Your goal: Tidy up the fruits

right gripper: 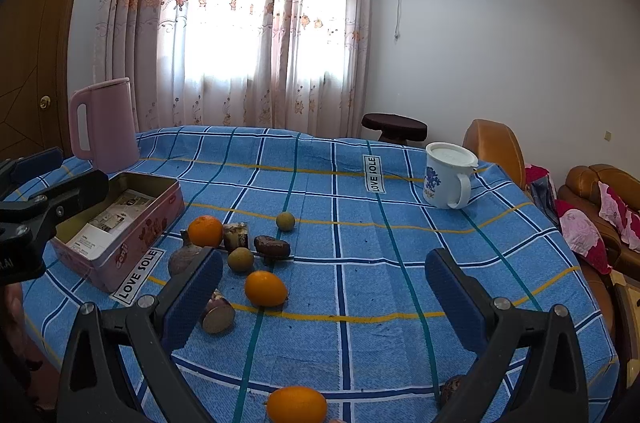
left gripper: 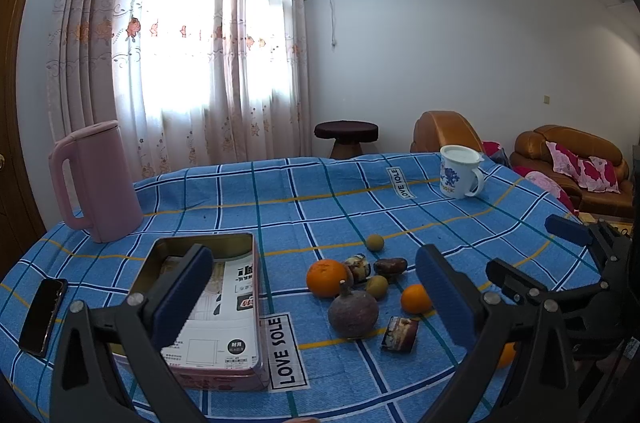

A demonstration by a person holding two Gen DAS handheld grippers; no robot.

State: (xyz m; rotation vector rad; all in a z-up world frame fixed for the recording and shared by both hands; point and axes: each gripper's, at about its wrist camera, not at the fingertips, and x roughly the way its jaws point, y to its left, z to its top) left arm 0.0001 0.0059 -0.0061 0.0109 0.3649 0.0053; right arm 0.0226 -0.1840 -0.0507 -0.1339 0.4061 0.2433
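Currently, both tools are being held above the tabletop [right gripper: 360, 283], which is being covered by a blue checked cloth. The left hand-held gripper [left gripper: 316, 303] is being kept spread wide with nothing between its pads, and the right hand-held gripper [right gripper: 324, 299] is likewise being kept released and empty. A pink tin box [left gripper: 224, 307] is being partly hidden behind the left gripper's left finger, its lid off and printed paper lying inside. Between the left gripper's fingers the fruits are being seen clustered: a large orange [left gripper: 327, 278], a purple mangosteen [left gripper: 353, 314] just in front of it, a small orange [left gripper: 416, 299], a dark date [left gripper: 390, 267] and two small greenish fruits [left gripper: 377, 287]. Another orange [right gripper: 296, 405] is being seen close below the right gripper. Far ahead, a pink kettle [left gripper: 100, 183] and a white mug [left gripper: 460, 173] are being left standing
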